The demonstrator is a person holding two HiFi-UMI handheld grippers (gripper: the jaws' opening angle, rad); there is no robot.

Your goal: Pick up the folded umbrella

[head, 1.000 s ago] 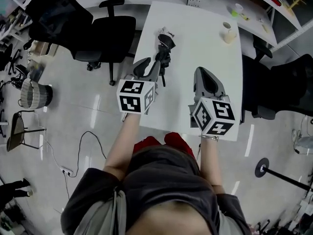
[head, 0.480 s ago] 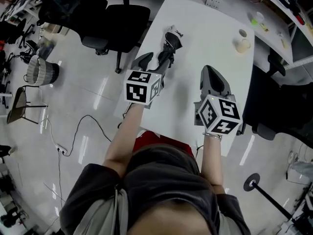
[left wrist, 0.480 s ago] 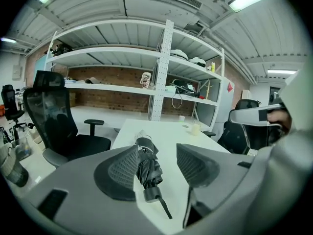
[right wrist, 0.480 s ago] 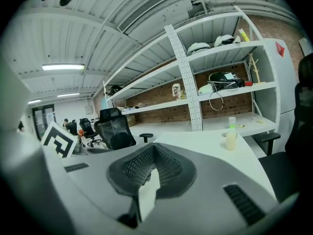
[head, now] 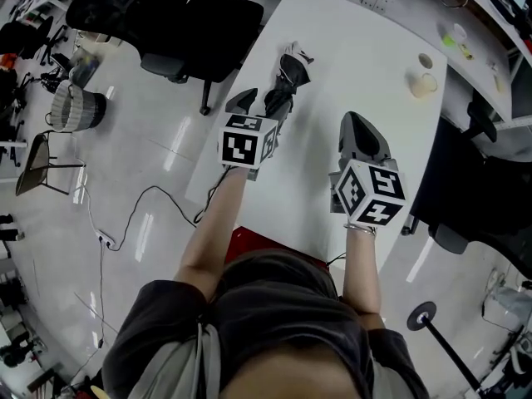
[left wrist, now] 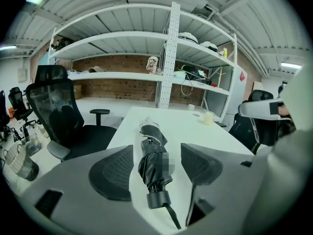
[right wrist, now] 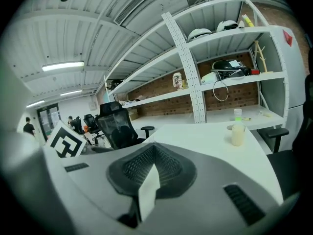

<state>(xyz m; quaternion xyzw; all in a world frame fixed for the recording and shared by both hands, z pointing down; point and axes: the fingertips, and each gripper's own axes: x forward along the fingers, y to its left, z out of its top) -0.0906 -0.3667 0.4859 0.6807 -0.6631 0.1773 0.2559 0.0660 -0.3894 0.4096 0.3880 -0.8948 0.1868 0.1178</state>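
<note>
White table (head: 357, 65), cup (head: 423, 85), black chair (head: 218, 23)

Bare tabletop (head: 357, 73) flanks the folded umbrella (head: 283, 90) on both sides; 1 cup (head: 422, 84) stands well apart, far right.

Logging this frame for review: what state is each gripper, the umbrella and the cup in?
folded umbrella: closed, lying on the table, not lifted.
left gripper: jaws opening, umbrella lined up between them, untouched.
right gripper: shut, empty.
cup: upright on the table.
</note>
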